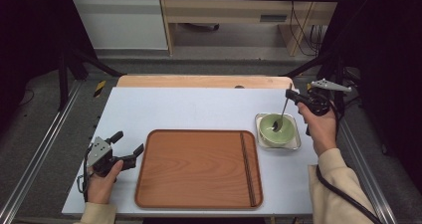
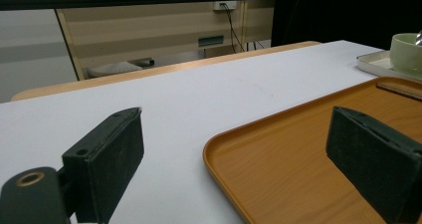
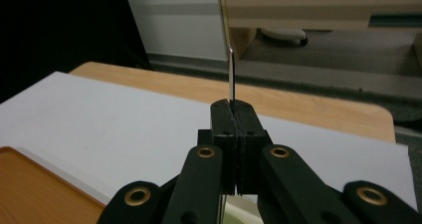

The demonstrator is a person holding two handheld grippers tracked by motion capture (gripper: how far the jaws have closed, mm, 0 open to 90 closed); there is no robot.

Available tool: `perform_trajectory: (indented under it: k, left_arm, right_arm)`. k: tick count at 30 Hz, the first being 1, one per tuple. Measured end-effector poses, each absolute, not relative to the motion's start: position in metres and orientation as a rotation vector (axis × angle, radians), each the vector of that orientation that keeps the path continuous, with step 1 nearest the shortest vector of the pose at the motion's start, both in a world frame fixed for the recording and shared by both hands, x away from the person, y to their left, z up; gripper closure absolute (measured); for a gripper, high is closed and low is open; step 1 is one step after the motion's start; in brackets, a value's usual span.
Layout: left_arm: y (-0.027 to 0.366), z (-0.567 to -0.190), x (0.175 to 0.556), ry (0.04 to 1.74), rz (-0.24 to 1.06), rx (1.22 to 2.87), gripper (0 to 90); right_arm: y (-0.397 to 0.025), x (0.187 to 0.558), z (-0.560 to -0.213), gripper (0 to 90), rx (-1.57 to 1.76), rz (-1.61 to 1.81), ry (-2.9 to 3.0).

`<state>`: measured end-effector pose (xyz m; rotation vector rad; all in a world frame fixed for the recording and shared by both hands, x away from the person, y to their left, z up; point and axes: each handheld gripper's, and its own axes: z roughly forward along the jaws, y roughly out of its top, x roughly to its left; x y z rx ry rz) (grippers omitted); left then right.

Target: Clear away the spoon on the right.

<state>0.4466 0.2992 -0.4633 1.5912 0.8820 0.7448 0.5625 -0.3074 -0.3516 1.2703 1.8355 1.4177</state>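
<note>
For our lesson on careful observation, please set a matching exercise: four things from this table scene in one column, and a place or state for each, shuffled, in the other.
Things:
1. spoon
2. green bowl
3. left tongs
4. wooden tray

Places or states:
A. on the small metal tray
B. open, holding nothing
C. gripped by the right tongs
D. mid-table, carrying chopsticks

Pairs: 1-C, 2-A, 3-B, 4-D

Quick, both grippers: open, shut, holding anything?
Left gripper: open, holding nothing, beside the brown wooden tray.
Right gripper: shut on the thin metal spoon in the green bowl.
</note>
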Motion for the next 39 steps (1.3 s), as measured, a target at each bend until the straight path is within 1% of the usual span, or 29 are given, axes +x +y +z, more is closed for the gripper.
perform_trajectory:
  k: [5,9,20,25,32,39]
  left_arm:
    - [0.3,-0.464,0.447,0.886,0.749,1.591,8.0]
    - [0.3,-0.463,0.446,0.885,0.751,1.588,8.0]
    - [0.3,-0.463,0.446,0.886,0.758,1.589,8.1]
    - [0.299,-0.463,0.446,0.885,0.758,1.59,8.2]
    - [0.299,-0.463,0.446,0.884,0.759,1.589,8.2]
    - [0.301,-0.463,0.446,0.885,0.761,1.585,8.1]
  right_arm:
    - [-0.301,0.55,-0.324,89.8,1.207,1.443,1.802]
    - [-0.293,0.539,-0.309,89.8,1.171,1.481,1.807]
    - [-0.257,0.511,-0.294,90.0,1.068,1.541,1.892]
    - [-0.233,0.499,-0.302,89.9,1.033,1.564,1.988]
    - [-0.197,0.484,-0.329,89.9,1.008,1.554,2.142]
    - [-0.18,0.478,-0.353,89.9,1.02,1.566,2.233]
